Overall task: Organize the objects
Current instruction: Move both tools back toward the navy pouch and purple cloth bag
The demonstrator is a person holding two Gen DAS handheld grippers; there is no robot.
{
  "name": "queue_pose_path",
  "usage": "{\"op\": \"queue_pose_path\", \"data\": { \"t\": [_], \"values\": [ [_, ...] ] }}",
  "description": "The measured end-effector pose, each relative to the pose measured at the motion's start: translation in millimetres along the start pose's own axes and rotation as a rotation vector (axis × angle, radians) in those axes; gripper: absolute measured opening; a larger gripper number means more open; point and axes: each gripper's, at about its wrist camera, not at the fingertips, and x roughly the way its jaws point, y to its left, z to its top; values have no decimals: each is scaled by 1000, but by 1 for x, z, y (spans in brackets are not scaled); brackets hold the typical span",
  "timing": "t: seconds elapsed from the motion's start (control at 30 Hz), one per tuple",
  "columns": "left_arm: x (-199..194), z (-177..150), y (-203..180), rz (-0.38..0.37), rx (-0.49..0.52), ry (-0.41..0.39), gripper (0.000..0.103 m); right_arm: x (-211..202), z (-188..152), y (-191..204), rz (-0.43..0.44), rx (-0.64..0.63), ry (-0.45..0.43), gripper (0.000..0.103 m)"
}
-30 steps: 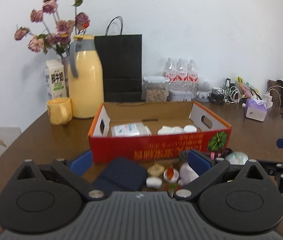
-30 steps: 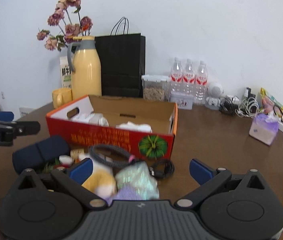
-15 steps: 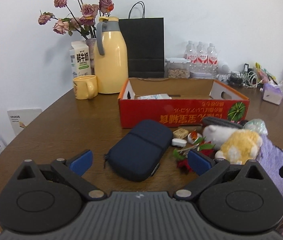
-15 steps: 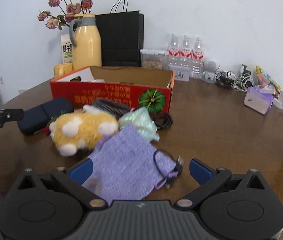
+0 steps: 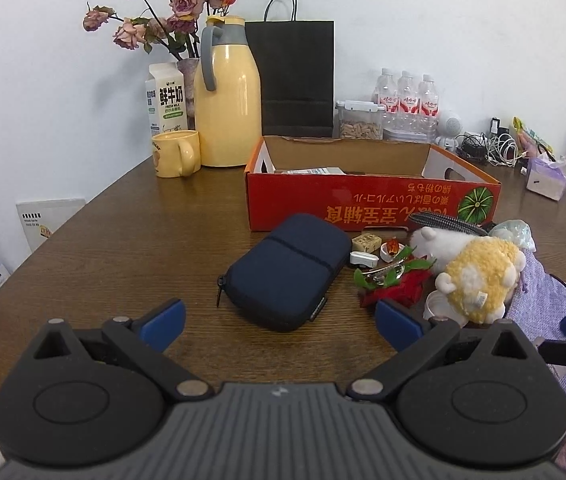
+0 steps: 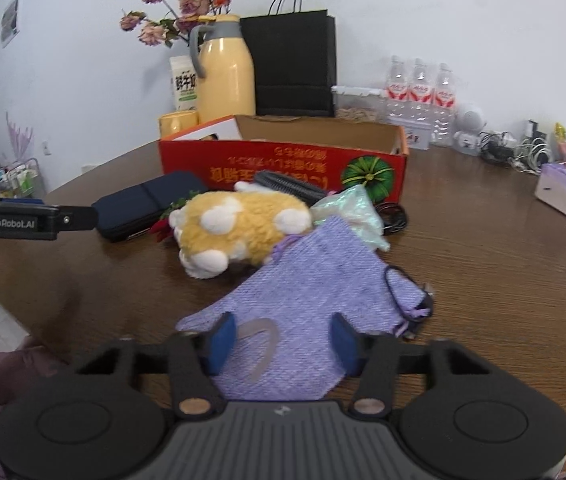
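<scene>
A red cardboard box (image 5: 371, 204) (image 6: 283, 164) stands open on the brown table. In front of it lie a navy zip case (image 5: 287, 272) (image 6: 143, 204), a yellow-and-white plush toy (image 5: 479, 276) (image 6: 239, 228), a purple cloth pouch (image 6: 311, 312) (image 5: 547, 300), a red flower with a hair clip (image 5: 395, 280), and small items. My left gripper (image 5: 281, 316) is open and empty, just short of the navy case. My right gripper (image 6: 283, 340) is partly closed, its fingers straddling the near end of the purple pouch without gripping it.
A yellow thermos (image 5: 227, 96), a yellow mug (image 5: 175, 152), a milk carton (image 5: 165, 96), dried roses, a black paper bag (image 5: 295, 76), water bottles (image 5: 407, 96), a snack container, cables and a tissue pack (image 5: 545, 176) line the back. The table's edge curves at the left.
Both grippers have pulled back from the box toward the near table edge. The right gripper's fingers have narrowed from wide open and now straddle the purple pouch.
</scene>
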Motion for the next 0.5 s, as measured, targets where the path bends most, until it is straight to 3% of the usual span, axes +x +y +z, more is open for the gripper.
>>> {"op": "queue_pose_path", "data": {
  "t": [0.2,0.5],
  "values": [
    [-1,-1,4,3,-7,1,103,9,-2,6,6,-32,33,4],
    [7,0,6,5,-7,20,103,0,2,1,32,-20,-11,1]
  ]
}}
